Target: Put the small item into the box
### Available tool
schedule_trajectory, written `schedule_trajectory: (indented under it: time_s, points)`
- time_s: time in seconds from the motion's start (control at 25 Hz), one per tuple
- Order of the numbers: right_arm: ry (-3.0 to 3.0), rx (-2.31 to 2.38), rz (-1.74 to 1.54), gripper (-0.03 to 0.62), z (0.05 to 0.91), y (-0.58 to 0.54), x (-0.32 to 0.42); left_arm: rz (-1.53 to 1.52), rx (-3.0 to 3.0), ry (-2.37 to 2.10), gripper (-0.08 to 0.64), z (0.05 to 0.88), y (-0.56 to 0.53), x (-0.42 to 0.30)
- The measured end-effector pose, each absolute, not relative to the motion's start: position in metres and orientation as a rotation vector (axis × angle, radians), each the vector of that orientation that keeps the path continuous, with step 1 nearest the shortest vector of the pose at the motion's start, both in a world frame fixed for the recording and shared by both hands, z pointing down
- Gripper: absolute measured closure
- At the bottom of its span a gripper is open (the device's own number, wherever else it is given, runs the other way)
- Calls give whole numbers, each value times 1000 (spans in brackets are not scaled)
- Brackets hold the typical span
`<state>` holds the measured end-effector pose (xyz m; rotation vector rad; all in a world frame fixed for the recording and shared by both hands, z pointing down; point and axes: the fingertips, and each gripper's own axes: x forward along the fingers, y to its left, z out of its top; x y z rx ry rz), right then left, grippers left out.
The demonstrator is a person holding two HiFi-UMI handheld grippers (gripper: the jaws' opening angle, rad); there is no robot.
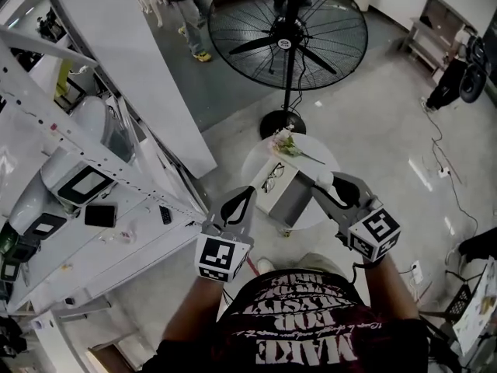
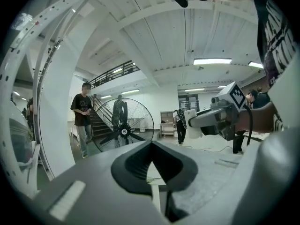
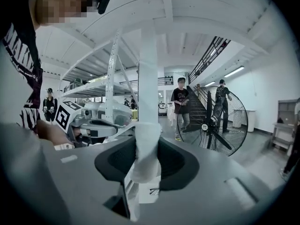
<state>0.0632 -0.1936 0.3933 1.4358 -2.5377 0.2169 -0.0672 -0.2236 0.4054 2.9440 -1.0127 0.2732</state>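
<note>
My right gripper is shut on a small white crumpled item, held above the right side of the round table. In the right gripper view the white item stands pinched between the jaws. The box, white with a grey side, sits on the table between the two grippers, and a pair of glasses lies on its white top. My left gripper hovers just left of the box, shut with nothing in it. The left gripper view shows the right gripper carrying the item.
The small round white table also carries a flower sprig. A large floor fan stands behind it. A white metal rack with devices fills the left. A person stands at the far top. Cables lie on the floor at right.
</note>
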Motion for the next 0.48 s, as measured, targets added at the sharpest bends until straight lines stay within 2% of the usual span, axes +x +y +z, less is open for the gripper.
schedule_trajectory:
  time_s: [0.48]
  points:
    - [-2526,1328,324,428,428,-216,53,295,2907,-1084,560,410,-245,-81]
